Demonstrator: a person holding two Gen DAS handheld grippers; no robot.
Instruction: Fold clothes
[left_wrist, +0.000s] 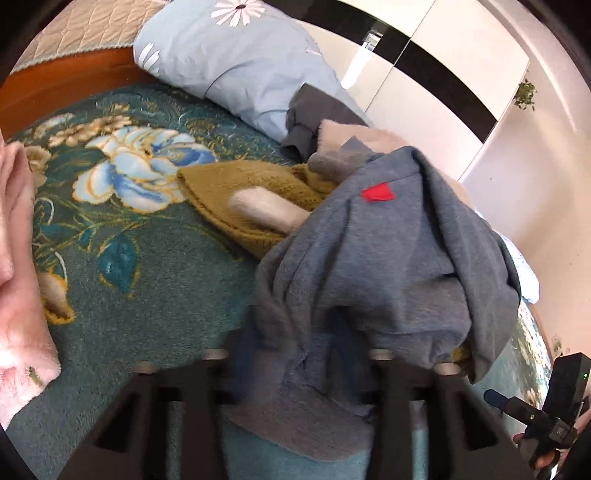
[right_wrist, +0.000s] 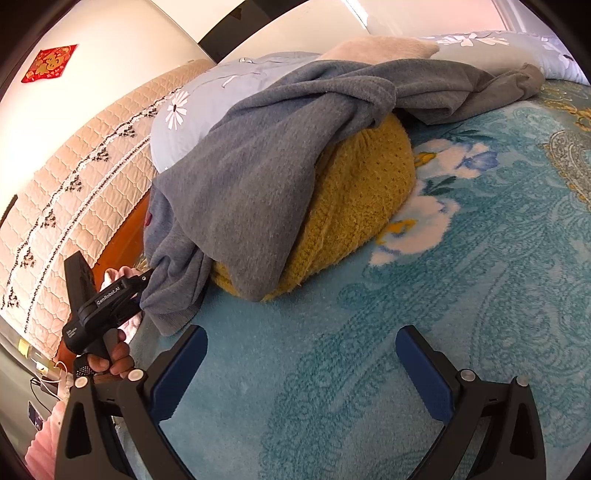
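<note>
A grey sweatshirt (left_wrist: 369, 258) with a small red patch lies heaped over a mustard knit sweater (left_wrist: 236, 192) on the teal flowered blanket (left_wrist: 166, 295). My left gripper (left_wrist: 295, 369) is shut on the near edge of the sweatshirt, and the cloth covers its fingertips. The right wrist view shows the same grip from the side: the left gripper (right_wrist: 144, 291) pinches a bunched corner of the grey sweatshirt (right_wrist: 258, 177), which drapes over the mustard sweater (right_wrist: 362, 192). My right gripper (right_wrist: 301, 332) stands open over bare blanket (right_wrist: 369, 369), short of the pile, with nothing between its blue pads (right_wrist: 181, 373).
A pink fleece (left_wrist: 18, 258) lies at the left. A beige fluffy piece (left_wrist: 266, 208) rests on the mustard sweater. Behind the pile are a pale blue flowered pillow (left_wrist: 240, 74), a dark grey garment (left_wrist: 314, 110), a quilted headboard (right_wrist: 74, 192) and a white wardrobe (left_wrist: 443, 92).
</note>
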